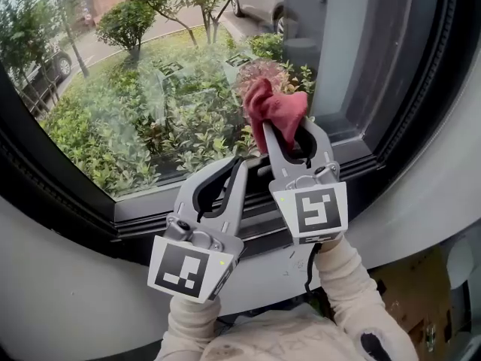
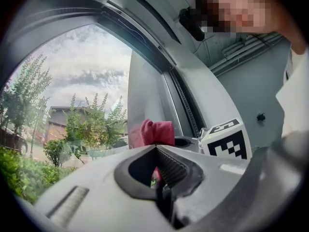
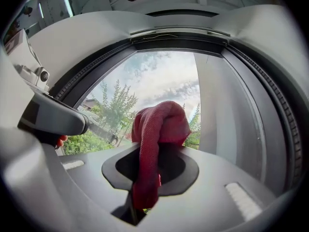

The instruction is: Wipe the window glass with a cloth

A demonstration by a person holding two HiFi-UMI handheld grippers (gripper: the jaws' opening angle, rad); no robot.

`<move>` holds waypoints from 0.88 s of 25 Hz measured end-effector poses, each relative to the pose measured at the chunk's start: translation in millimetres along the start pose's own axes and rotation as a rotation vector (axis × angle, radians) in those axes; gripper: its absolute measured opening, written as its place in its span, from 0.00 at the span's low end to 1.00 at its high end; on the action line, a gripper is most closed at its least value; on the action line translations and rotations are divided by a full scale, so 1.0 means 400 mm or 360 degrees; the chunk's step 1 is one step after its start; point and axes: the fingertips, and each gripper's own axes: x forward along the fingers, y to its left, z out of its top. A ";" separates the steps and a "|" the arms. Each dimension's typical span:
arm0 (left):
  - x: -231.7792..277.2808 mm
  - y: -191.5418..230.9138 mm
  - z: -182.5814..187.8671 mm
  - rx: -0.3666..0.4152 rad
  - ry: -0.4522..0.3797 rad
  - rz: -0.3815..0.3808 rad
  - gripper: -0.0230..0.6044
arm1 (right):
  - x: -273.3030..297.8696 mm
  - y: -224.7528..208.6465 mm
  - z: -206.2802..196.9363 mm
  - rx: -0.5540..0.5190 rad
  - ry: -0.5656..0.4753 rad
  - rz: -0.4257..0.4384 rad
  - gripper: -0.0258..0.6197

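The cloth (image 1: 275, 110) is dark red with a fine woven texture, bunched into a soft lump that folds over at the top. There is one cloth, one large pane of window glass (image 1: 143, 89) and two grippers, each with one marker cube.

In the head view the cloth sits right of centre in the upper half of the frame. It sticks out beyond the tips of the right gripper (image 1: 290, 137) and seems to press against the glass, where its faint reflection meets it. In the right gripper view the jaws are clamped on the cloth's lower strip, and the rest bulges above them.

The left gripper (image 1: 230, 173) lies lower left of the cloth, just beside the right gripper. Its jaws are together with nothing in them. Green shrubs (image 1: 113, 134) fill the view outside.
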 end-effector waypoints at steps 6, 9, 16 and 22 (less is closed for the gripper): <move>0.059 -0.053 0.000 0.0011 -0.0003 -0.0027 0.20 | -0.038 -0.155 -0.047 0.0084 0.0042 -0.0108 0.18; 0.100 -0.089 0.001 0.0013 -0.0012 -0.0054 0.20 | -0.058 -0.239 -0.069 0.0110 0.0060 -0.0164 0.18; 0.182 -0.158 0.000 0.0006 -0.0023 -0.0101 0.20 | -0.104 -0.412 -0.119 0.0109 0.0115 -0.0310 0.18; 0.206 -0.185 0.003 0.0003 -0.0015 -0.0100 0.20 | -0.120 -0.469 -0.135 0.0164 0.0132 -0.0331 0.18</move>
